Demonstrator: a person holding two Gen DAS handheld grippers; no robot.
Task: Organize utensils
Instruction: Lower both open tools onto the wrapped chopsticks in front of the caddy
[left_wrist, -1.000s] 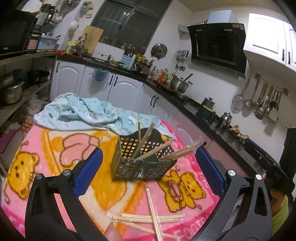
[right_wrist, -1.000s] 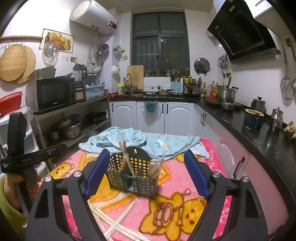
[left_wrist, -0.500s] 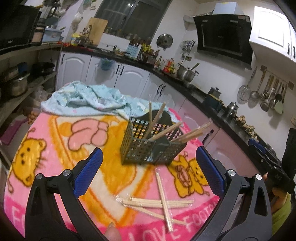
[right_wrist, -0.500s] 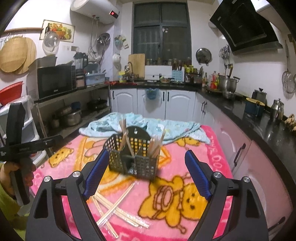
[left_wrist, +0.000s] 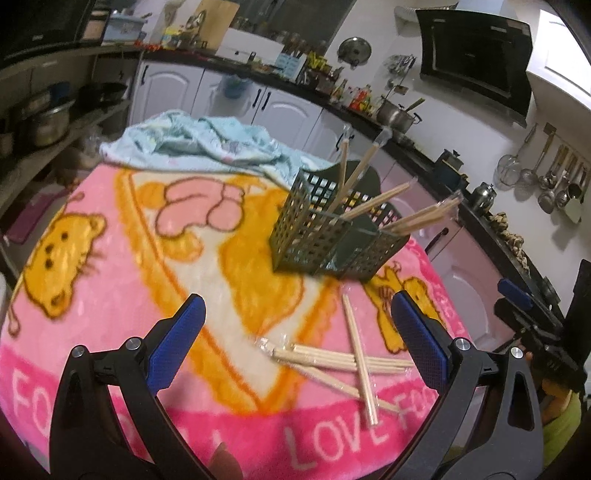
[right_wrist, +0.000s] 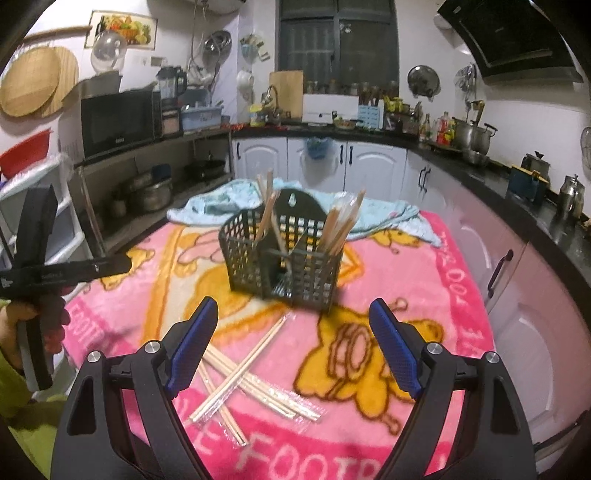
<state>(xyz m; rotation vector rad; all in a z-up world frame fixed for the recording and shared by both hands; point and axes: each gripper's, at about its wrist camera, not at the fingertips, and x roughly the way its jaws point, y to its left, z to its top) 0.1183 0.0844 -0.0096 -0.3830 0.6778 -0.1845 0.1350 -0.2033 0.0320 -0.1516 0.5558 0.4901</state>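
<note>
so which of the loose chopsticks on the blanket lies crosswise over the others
The single chopstick pointing toward the basket; the rest of the wrapped chopsticks lie side by side beneath it.

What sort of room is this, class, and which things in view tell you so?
A home kitchen, most likely: a range hood on the wall, ladles hanging in a row, and a microwave on the shelf beside the cupboards.

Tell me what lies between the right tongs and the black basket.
Only loose chopsticks crossed on the pink blanket, between the right tongs and basket; right wrist view.
</note>
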